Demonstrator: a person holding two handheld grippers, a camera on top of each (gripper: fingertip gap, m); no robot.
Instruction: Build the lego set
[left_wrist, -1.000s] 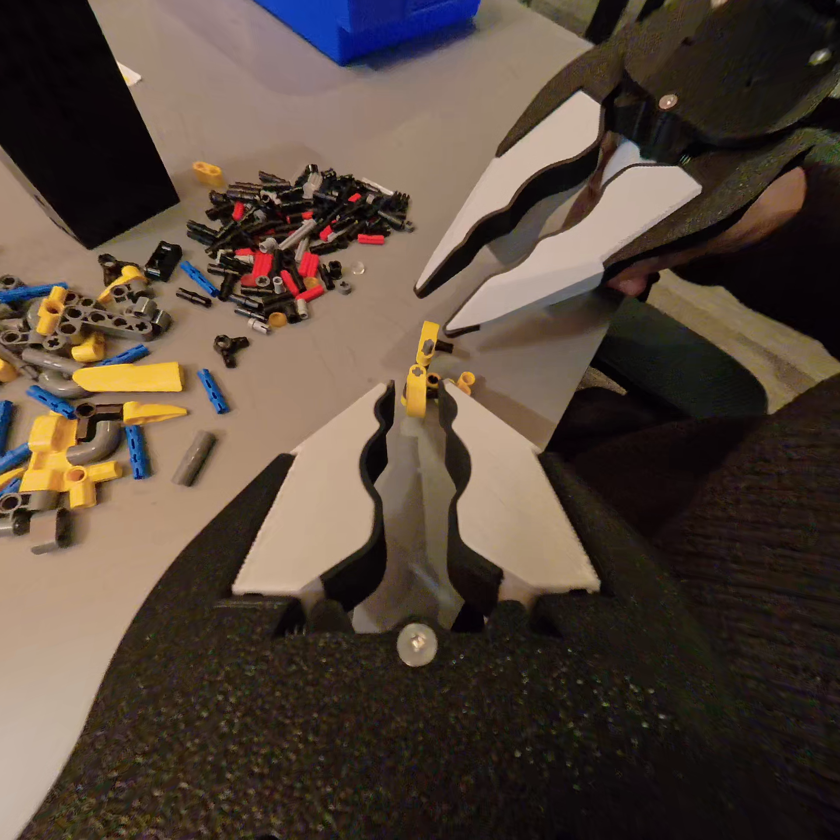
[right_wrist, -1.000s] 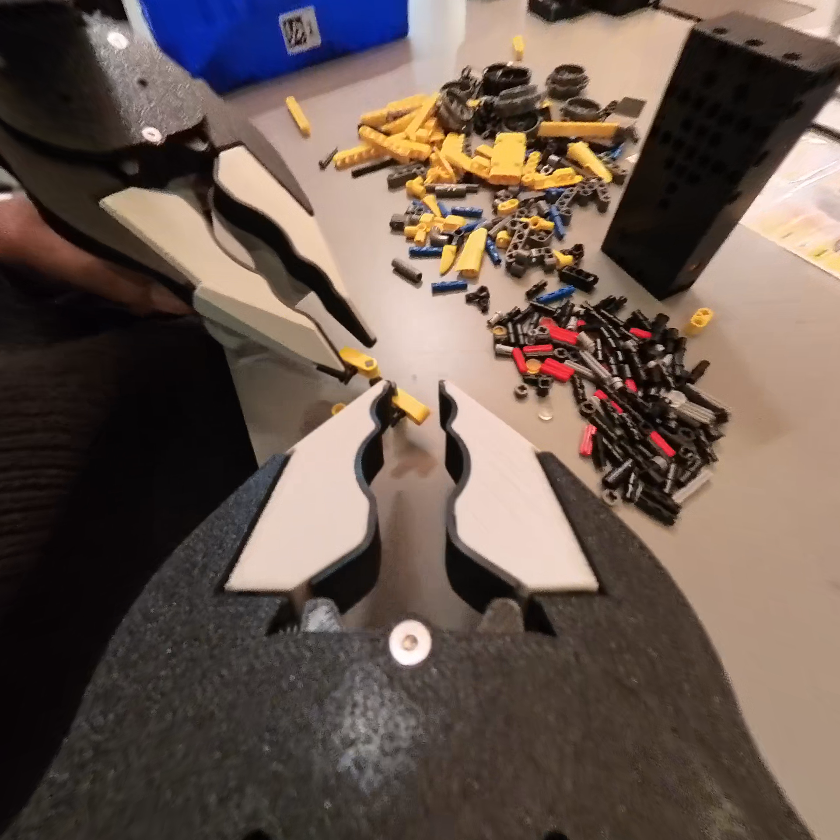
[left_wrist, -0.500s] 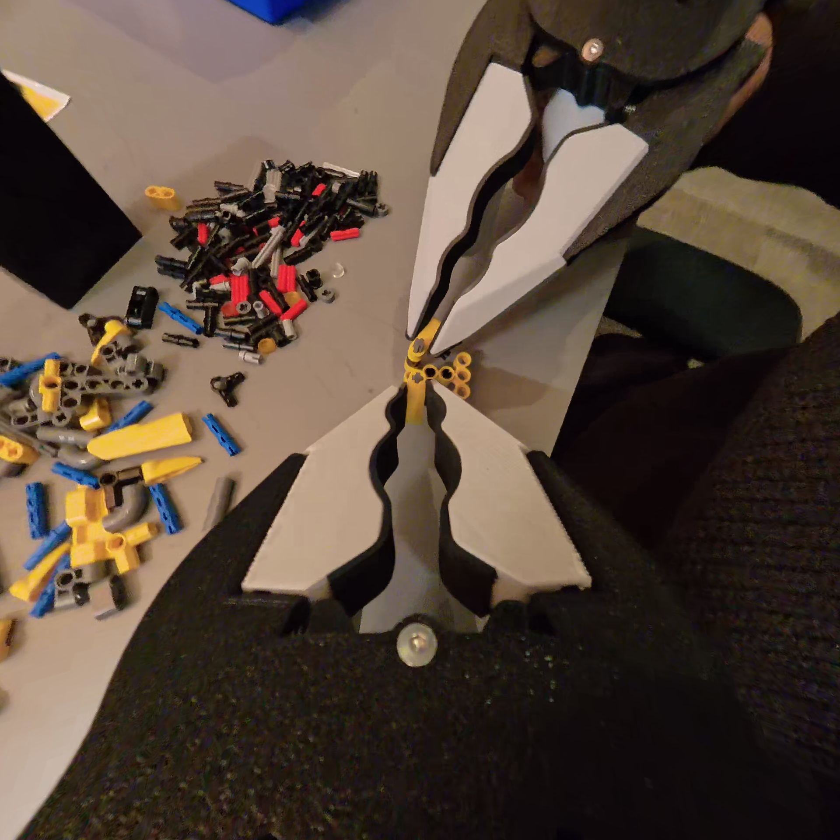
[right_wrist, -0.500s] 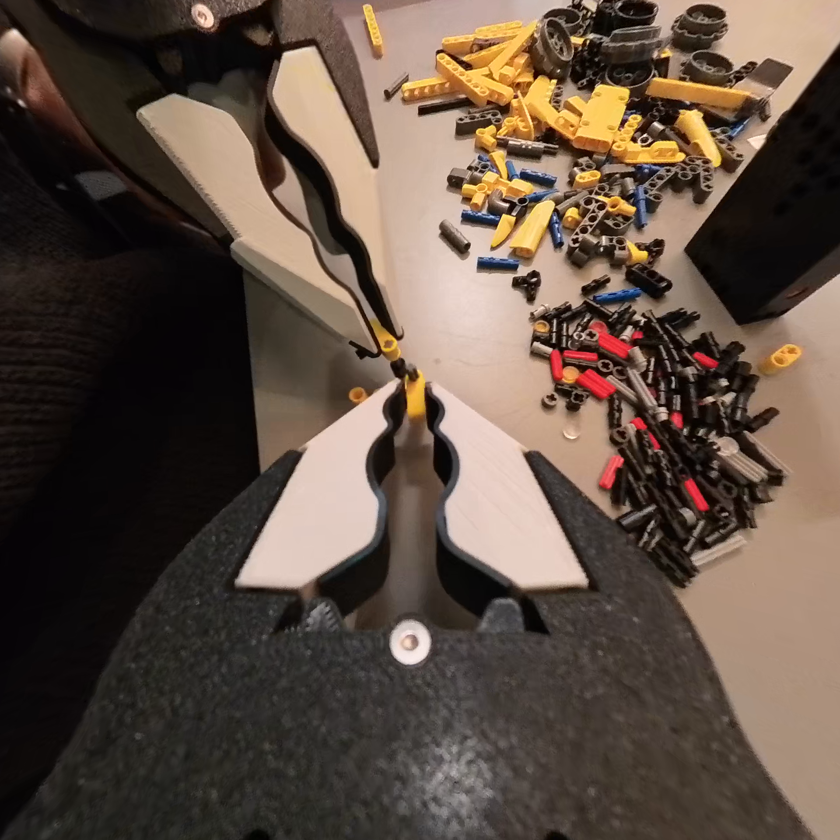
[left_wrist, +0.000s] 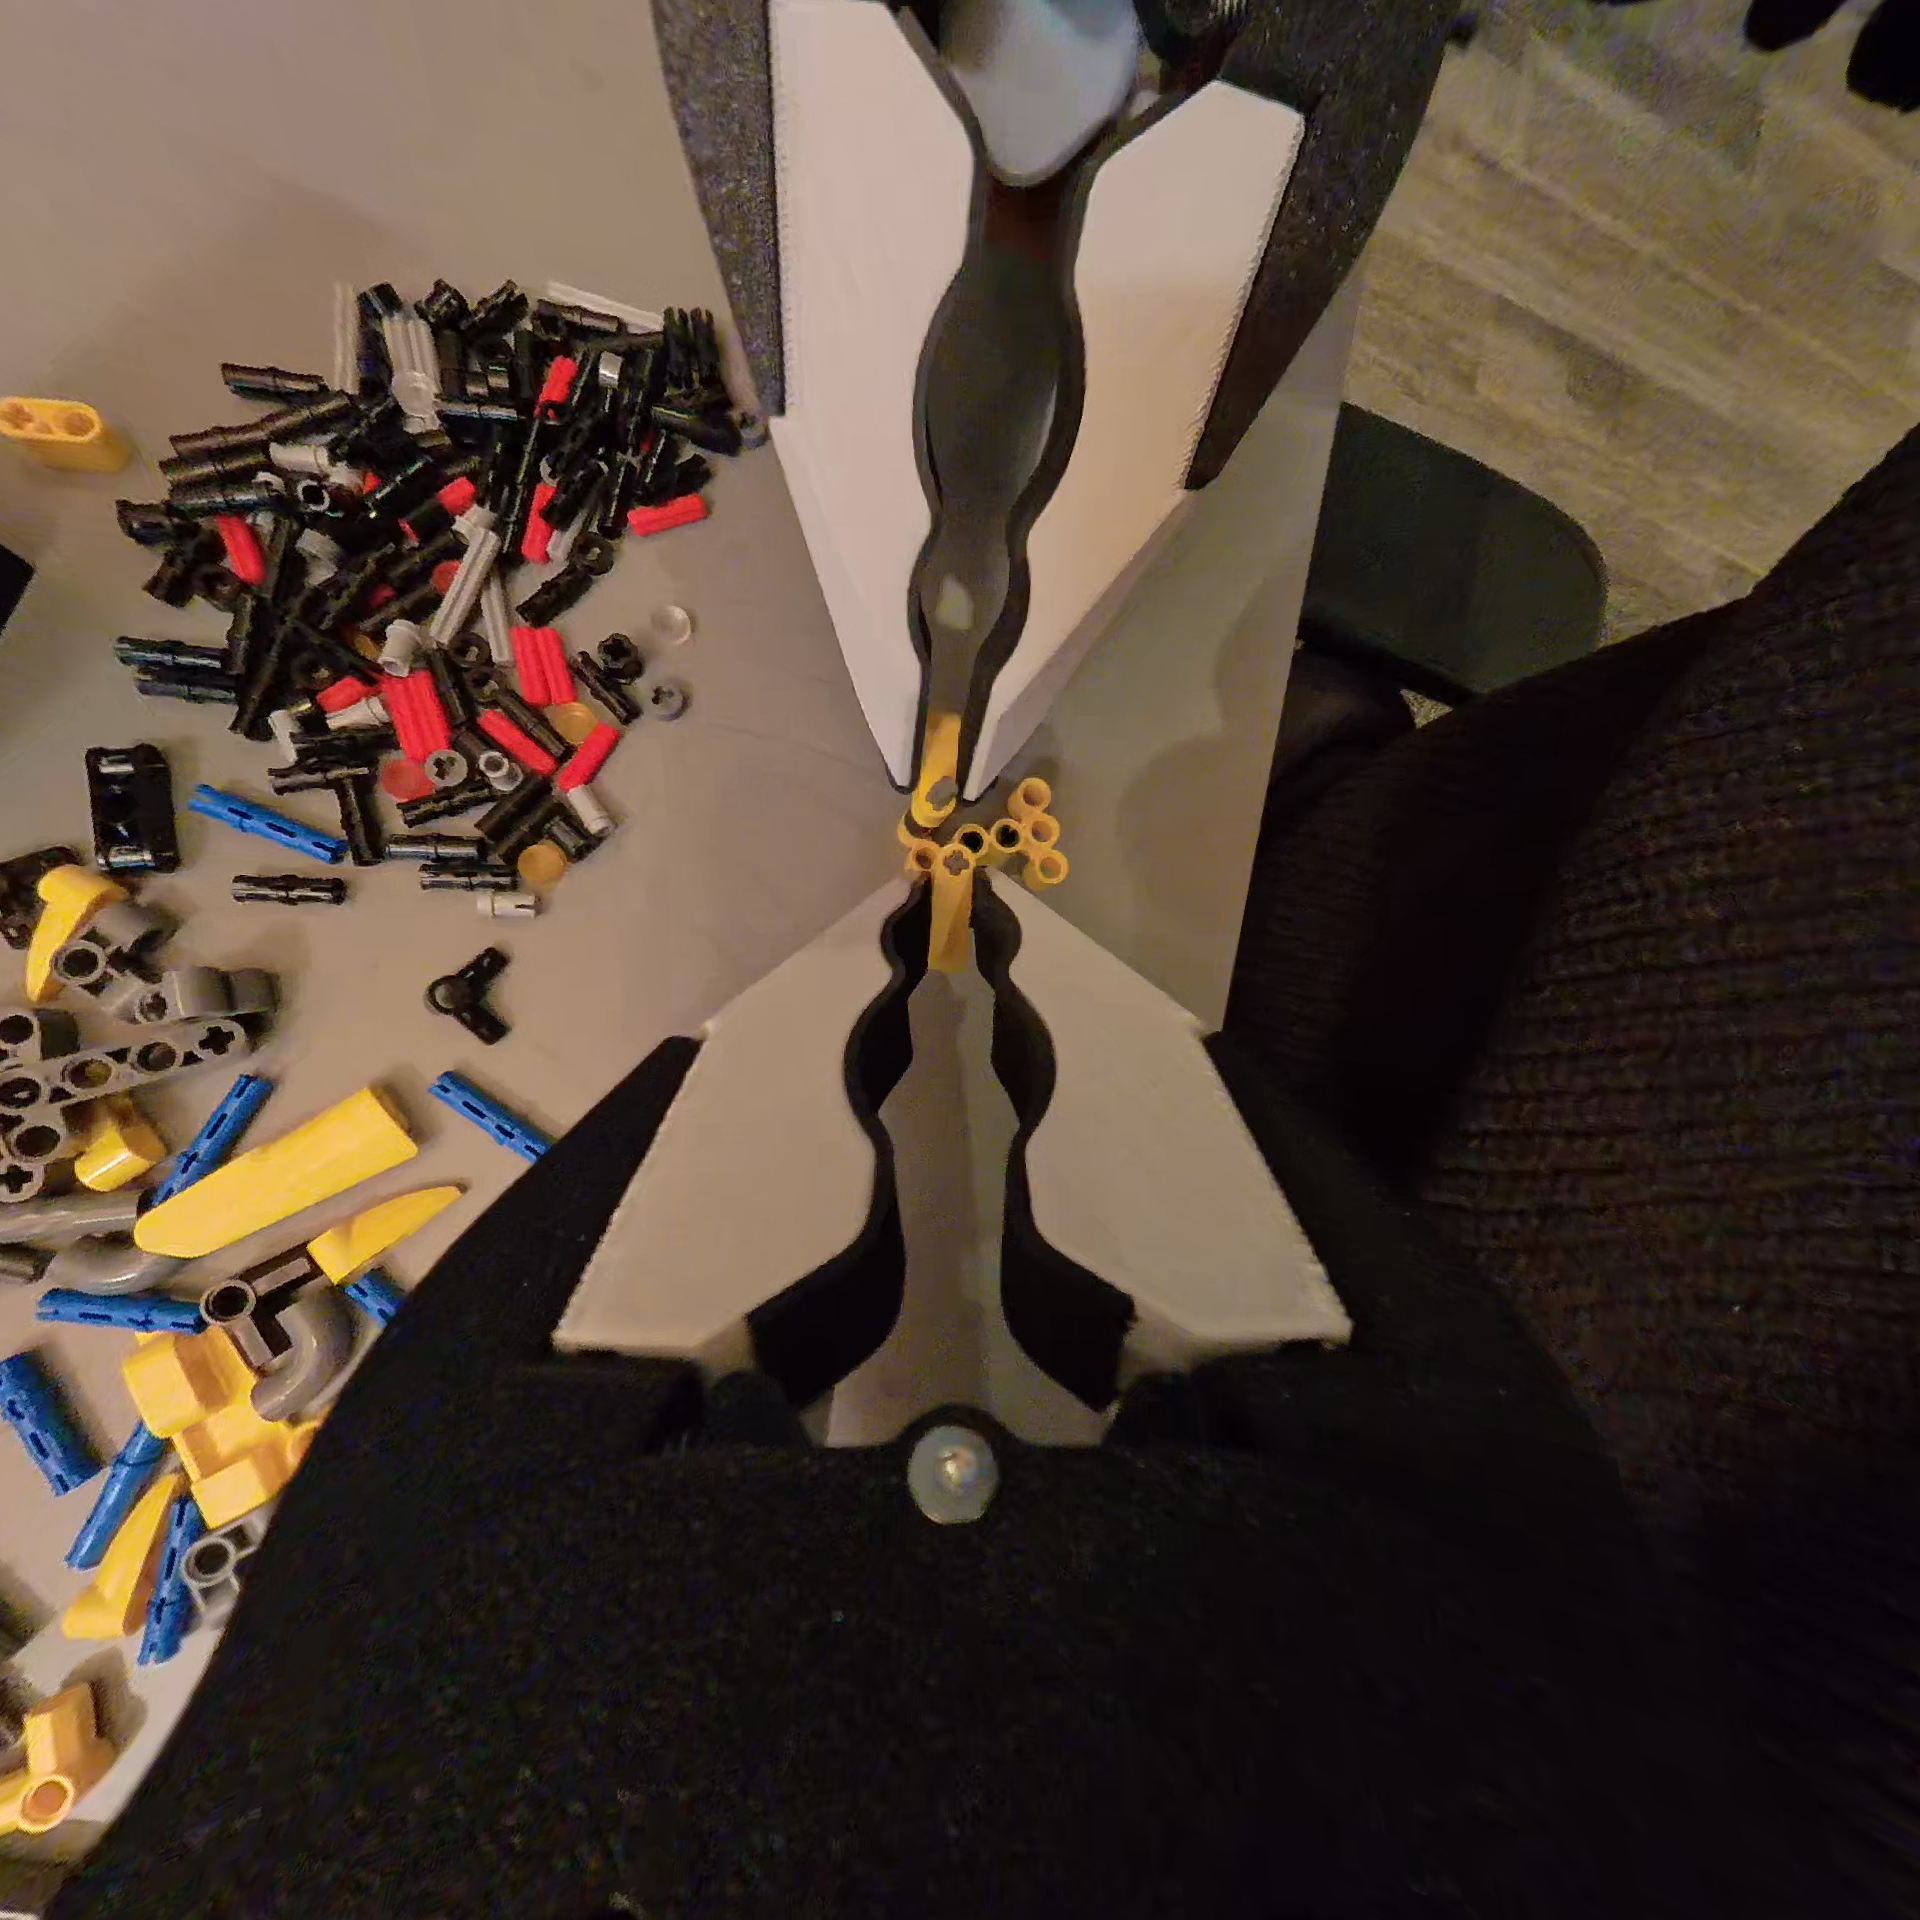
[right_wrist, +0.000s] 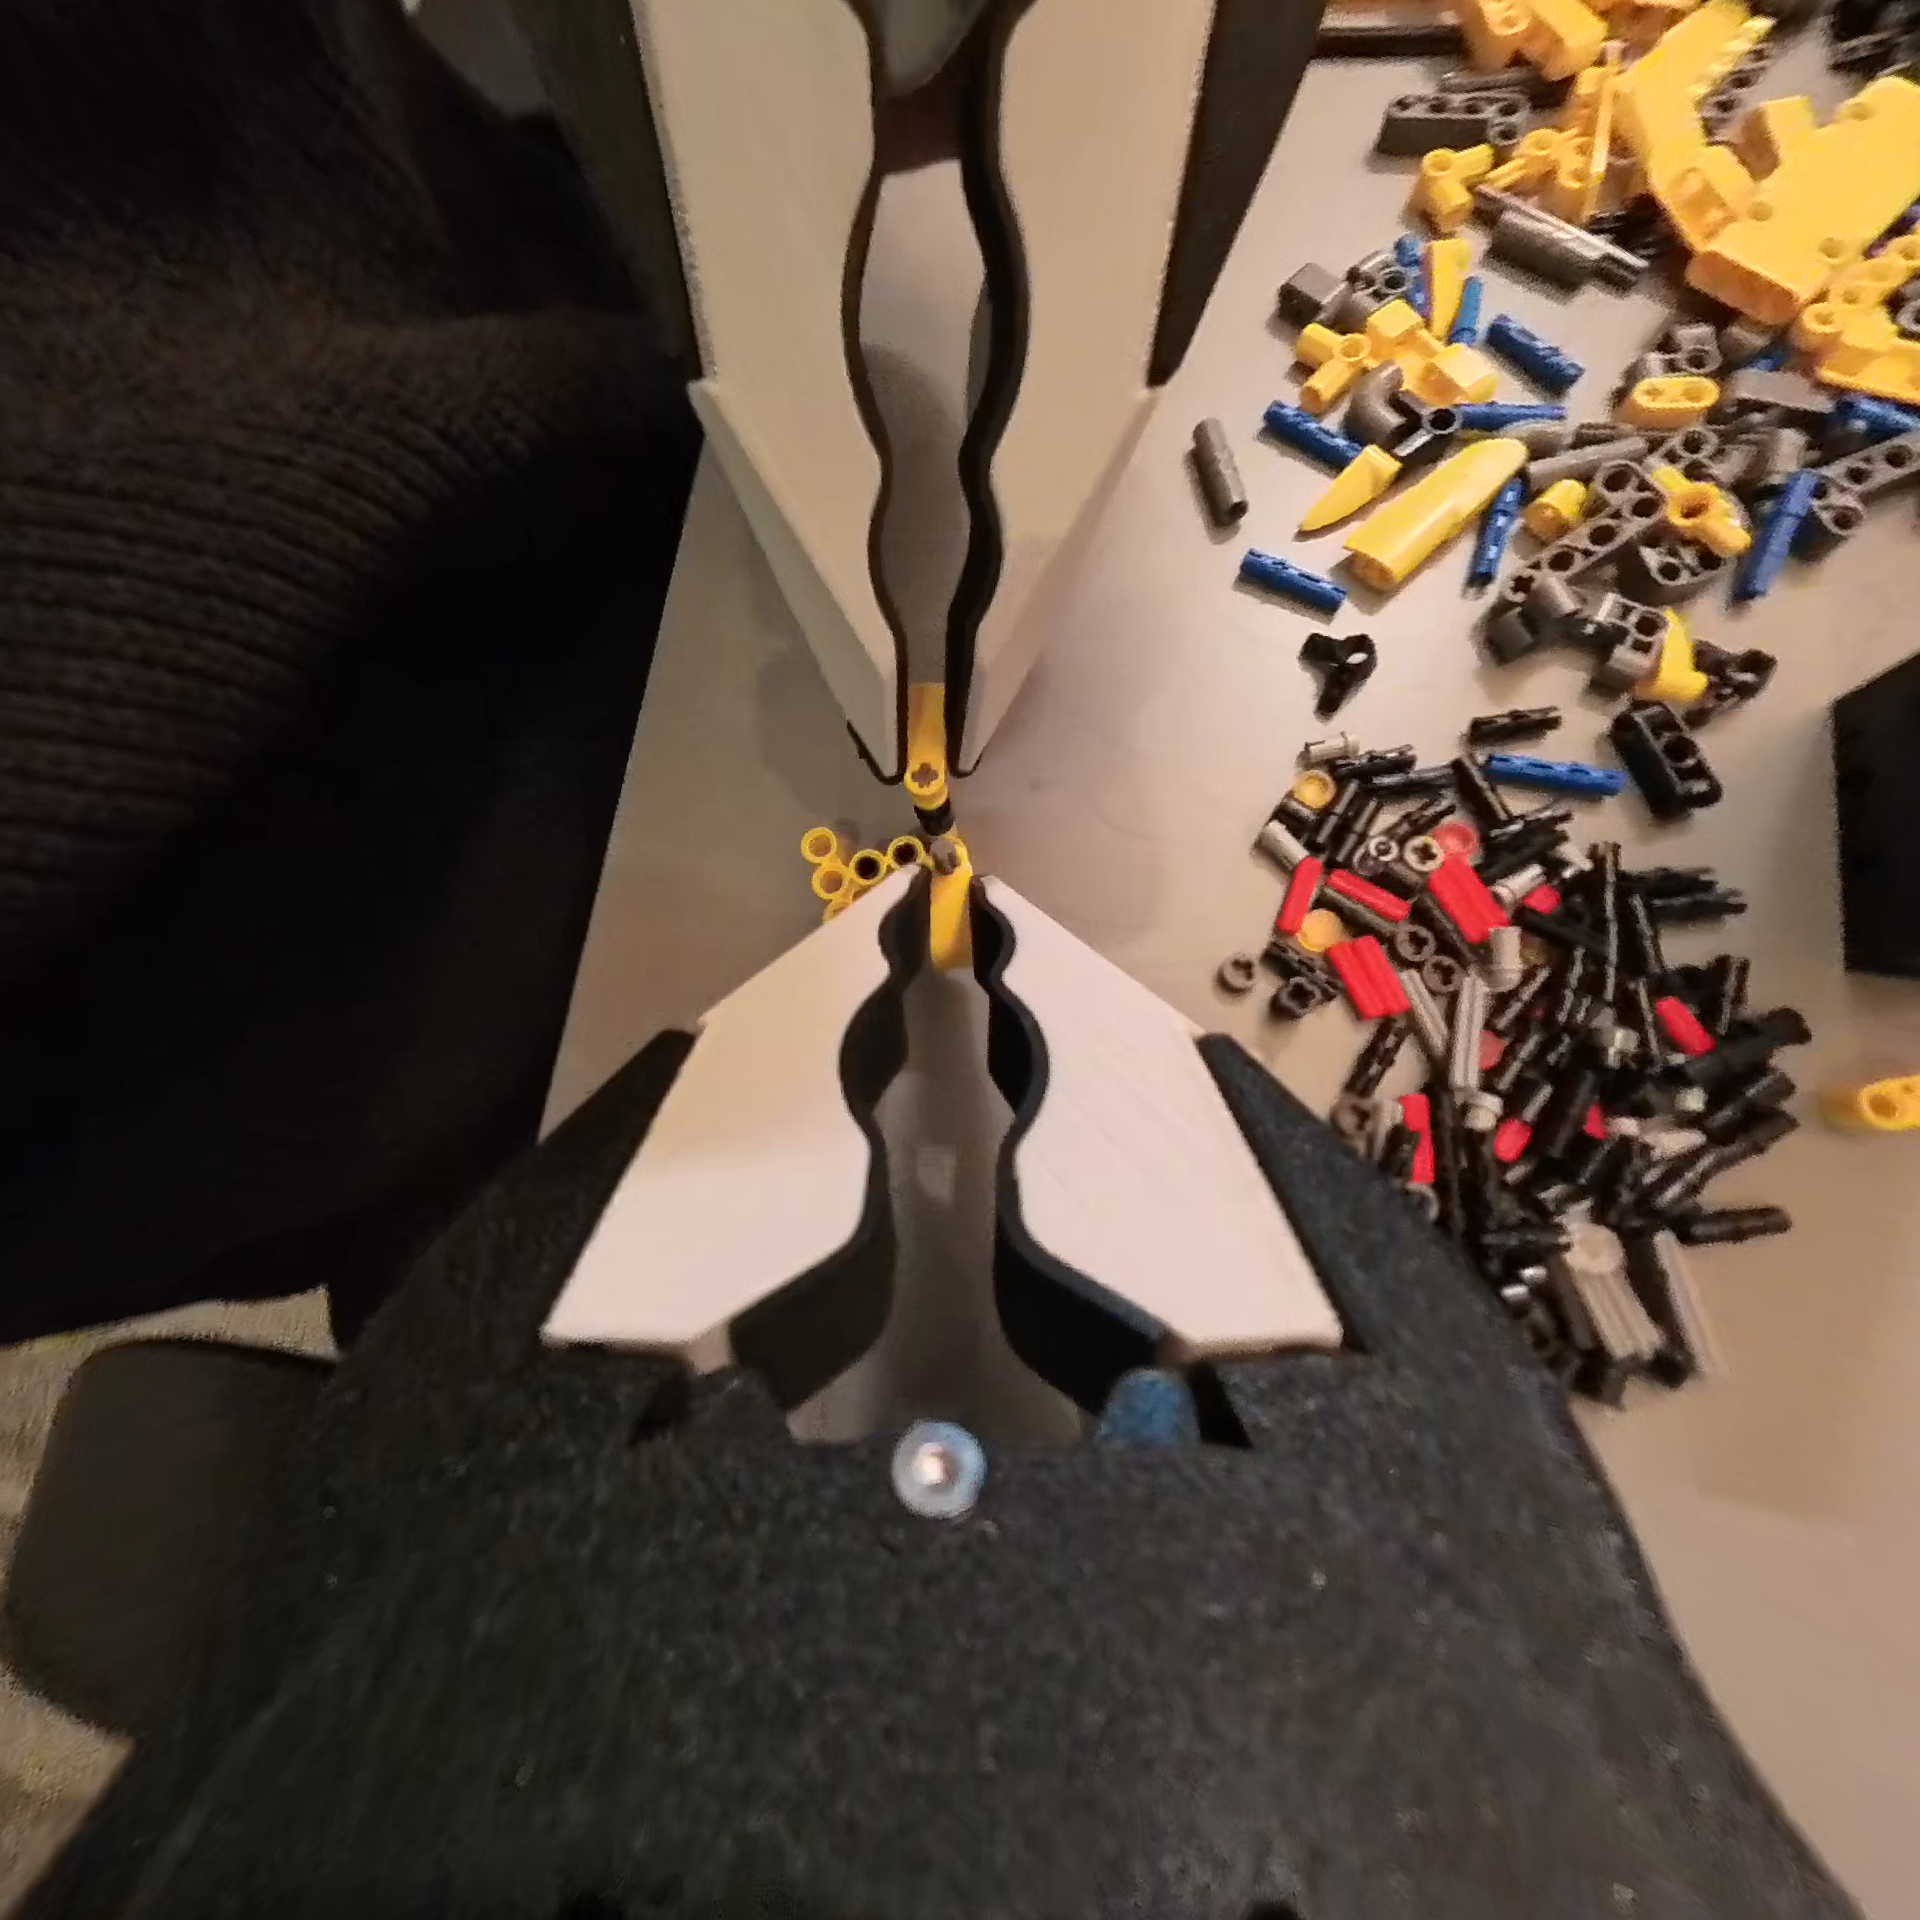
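Observation:
My left gripper (left_wrist: 951, 899) is shut on a small yellow connector (left_wrist: 951, 930) over the grey table's near edge. My right gripper (left_wrist: 940, 784) comes in from the top, tip to tip with it, shut on another yellow connector (left_wrist: 940, 753) that carries a grey pin. In the right wrist view my right gripper (right_wrist: 948, 888) grips its yellow connector (right_wrist: 948, 920). The left gripper (right_wrist: 925, 769) opposite holds its yellow connector (right_wrist: 925, 743), with a black pin (right_wrist: 932, 816) pointing at mine. The two connectors almost touch. A yellow holed beam (left_wrist: 1029, 831) lies just beside the tips.
A heap of black, red and grey pins (left_wrist: 416, 623) lies left of the grippers. Yellow, blue and grey parts (left_wrist: 208, 1195) are scattered nearer. A black block (right_wrist: 1881, 831) stands behind the pins. A person's dark knit sleeve (left_wrist: 1558, 1039) and a dark chair seat (left_wrist: 1455, 571) are beyond the table edge. Both grippers' tips are close together, under 4 cm apart.
The right gripper has closed on its yellow connector. Both grippers have swung to face each other and drawn together until the two connectors nearly meet.

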